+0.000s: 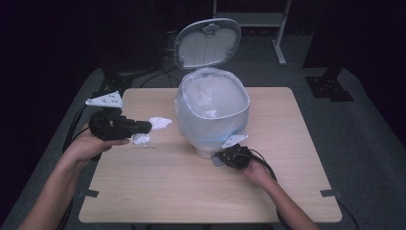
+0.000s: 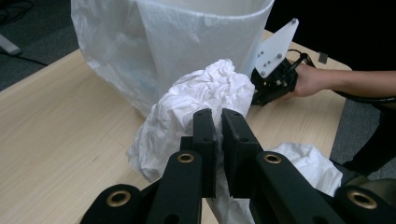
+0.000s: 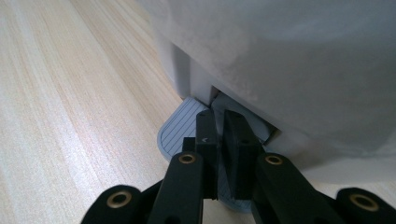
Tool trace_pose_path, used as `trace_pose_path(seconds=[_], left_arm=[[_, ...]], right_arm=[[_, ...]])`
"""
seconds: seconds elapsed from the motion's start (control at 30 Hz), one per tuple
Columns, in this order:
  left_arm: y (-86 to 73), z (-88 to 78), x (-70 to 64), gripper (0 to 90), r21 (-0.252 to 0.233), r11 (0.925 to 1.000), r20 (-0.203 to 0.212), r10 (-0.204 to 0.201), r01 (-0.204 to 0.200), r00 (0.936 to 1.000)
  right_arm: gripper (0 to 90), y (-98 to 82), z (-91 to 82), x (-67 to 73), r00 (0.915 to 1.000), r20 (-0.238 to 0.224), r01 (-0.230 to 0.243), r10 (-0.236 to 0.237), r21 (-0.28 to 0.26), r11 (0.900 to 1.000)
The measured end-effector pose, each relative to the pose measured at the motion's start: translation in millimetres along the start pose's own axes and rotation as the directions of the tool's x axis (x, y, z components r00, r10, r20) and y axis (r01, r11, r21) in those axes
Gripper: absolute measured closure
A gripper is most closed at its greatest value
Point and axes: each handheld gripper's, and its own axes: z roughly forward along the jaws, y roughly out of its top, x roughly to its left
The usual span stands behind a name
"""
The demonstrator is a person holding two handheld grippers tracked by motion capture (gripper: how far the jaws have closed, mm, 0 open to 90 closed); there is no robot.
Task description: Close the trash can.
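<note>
Nearest the lens, in the left gripper view, left gripper (image 2: 218, 122) with jaws nearly together, pinching a fold of crumpled white tissue (image 2: 196, 100), a second wad (image 2: 308, 163) lying at 4 o'clock. On the wooden table (image 1: 167, 191), white pedal bin (image 1: 213, 103) lined with a plastic bag, lid (image 1: 207, 43) standing open at 12 o'clock. At the bin's 6 o'clock, right gripper (image 3: 220, 120), jaws almost closed with a slim gap, tips over the grey ribbed foot pedal (image 3: 175, 133); contact impossible to judge.
</note>
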Motion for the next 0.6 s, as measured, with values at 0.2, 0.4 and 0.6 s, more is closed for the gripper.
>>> trace_pose_path(seconds=[0.2, 0.4, 0.6], left_arm=[[10.1, 0.7, -2.9, 84.6, -0.002, 0.9999, 0.004, 0.014, -0.014, 0.9999], [20.1, 2.1, -5.7, 84.6, -0.001, 0.9996, 0.008, 0.028, -0.028, 0.9996], [32.1, 4.4, -8.3, 84.5, 0.003, 0.9991, 0.011, 0.042, -0.042, 0.9991]], right_arm=[[84.1, -0.1, 0.0, 0.2, 1.0, 0.001, -0.002, 0.002, 0.001, 1.0], [84.1, -0.3, 0.0, 0.4, 1.0, 0.002, -0.004, 0.004, -0.001, 1.0], [84.1, -0.2, 0.1, 1.3, 0.9999, 0.005, -0.012, 0.012, -0.002, 1.0]])
